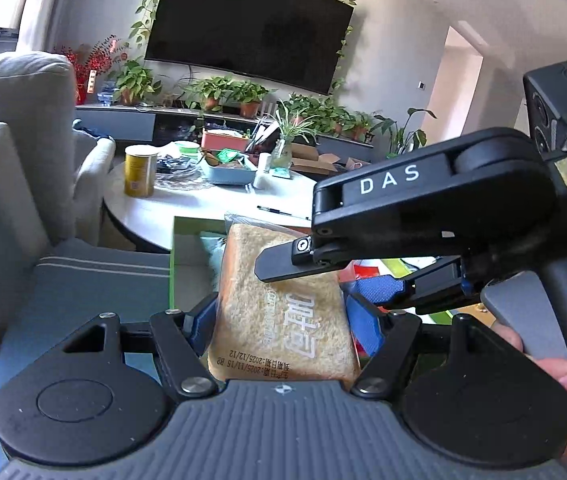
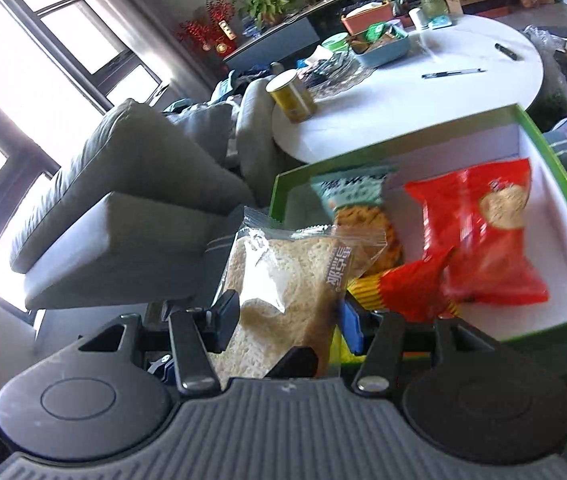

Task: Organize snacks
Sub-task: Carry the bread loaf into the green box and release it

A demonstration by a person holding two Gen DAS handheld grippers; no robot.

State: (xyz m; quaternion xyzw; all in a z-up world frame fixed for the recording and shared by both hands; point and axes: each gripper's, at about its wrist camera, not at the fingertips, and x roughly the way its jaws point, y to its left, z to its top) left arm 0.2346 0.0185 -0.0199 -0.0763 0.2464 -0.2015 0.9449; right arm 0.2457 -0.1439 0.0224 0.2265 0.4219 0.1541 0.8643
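A clear packet of sliced bread [image 1: 283, 312] stands between the fingers of my left gripper [image 1: 283, 320], which is shut on it. My right gripper [image 2: 287, 312] is shut on the same bread packet [image 2: 283, 280]; in the left wrist view the right gripper [image 1: 323, 276] comes in from the right, one finger over the front of the packet and one behind it. Behind it a green-rimmed white box [image 2: 555, 152] holds a red snack bag [image 2: 487, 232], a teal-topped snack bag [image 2: 355, 192] and a yellow-and-red striped packet [image 2: 395, 288].
A grey sofa [image 2: 123, 200] is on the left. A round white table [image 2: 423, 92] behind the box carries a yellow tin [image 2: 291, 96], a blue tray [image 2: 383, 46] of items, a glass dish and pens. A TV and potted plants line the far wall.
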